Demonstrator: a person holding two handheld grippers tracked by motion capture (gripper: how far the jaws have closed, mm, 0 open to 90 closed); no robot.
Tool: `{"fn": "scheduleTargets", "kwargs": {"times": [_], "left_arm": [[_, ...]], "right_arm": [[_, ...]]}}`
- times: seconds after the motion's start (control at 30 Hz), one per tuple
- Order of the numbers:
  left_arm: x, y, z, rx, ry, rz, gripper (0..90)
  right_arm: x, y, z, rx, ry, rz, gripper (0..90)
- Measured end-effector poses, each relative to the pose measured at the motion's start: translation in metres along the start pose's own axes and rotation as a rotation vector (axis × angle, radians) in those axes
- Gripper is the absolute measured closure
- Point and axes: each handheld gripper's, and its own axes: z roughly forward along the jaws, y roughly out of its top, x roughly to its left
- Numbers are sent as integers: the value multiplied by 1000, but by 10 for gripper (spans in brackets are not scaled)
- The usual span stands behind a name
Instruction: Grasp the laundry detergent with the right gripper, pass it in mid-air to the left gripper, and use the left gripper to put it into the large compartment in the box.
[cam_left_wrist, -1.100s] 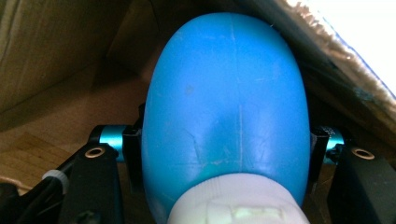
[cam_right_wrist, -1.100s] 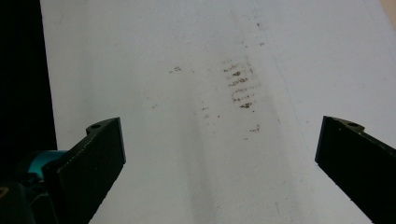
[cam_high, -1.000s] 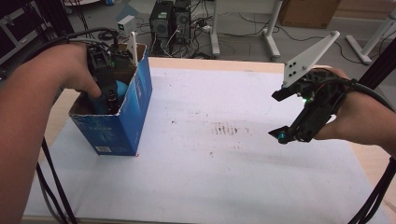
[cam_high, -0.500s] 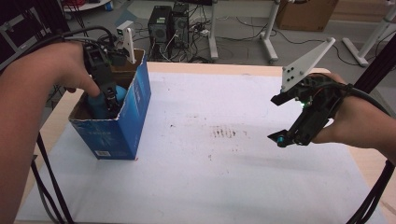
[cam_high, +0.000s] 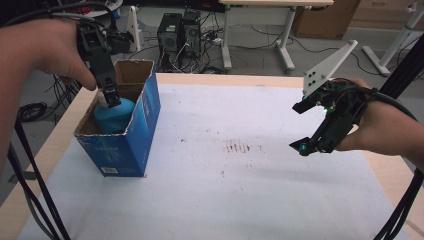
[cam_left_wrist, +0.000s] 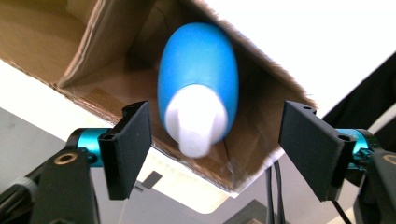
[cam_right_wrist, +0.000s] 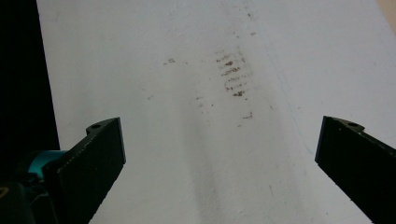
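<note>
blue cardboard box (cam_high: 125, 135) at table's left, blue bottle (cam_left_wrist: 198, 84) filling its opening, white tabletop (cam_high: 240, 190) open elsewhere

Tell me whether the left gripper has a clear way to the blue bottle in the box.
Probably yes: the left gripper is open above the open-topped box, and the blue bottle has its white cap between the jaws.

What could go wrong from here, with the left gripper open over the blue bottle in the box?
The left gripper is open, its fingers clear of the blue bottle on both sides; closing on the rounded white cap might let it slip out. The bottle leans inside the narrow cardboard box, so lifting may snag a wall and tip or drag the box. The right gripper hovers apart over the table, open, not steadying it.
</note>
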Motion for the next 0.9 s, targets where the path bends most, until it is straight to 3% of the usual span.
{"fn": "scheduleTargets", "kwargs": {"times": [0.13, 0.2, 0.3, 0.33, 0.57, 0.7, 0.8, 0.9], "left_arm": [[-8, 4, -8, -18, -5, 32, 218], [-17, 11, -15, -34, -10, 82, 198], [-23, 15, -17, -38, -15, 115, 197], [-29, 22, -17, -47, -30, 154, 179], [-46, 42, -11, -32, -68, 260, 164], [-52, 50, -8, -28, -72, 294, 127], [-63, 59, 0, -16, -85, 351, 93], [-71, 67, 5, -20, -104, 380, 93]], "right_arm": [[-4, 2, -2, 14, 9, -6, 6], [-8, 5, -3, 45, 16, -17, 6], [-11, 6, -3, 62, 20, -20, 6], [-15, 8, -3, 88, 22, -31, 6], [-25, 13, -1, 146, 34, -45, 6], [-29, 15, 0, 169, 36, -46, 6], [-36, 16, 5, 216, 33, -41, 6], [-42, 16, 10, 234, 35, -50, 6]]}}
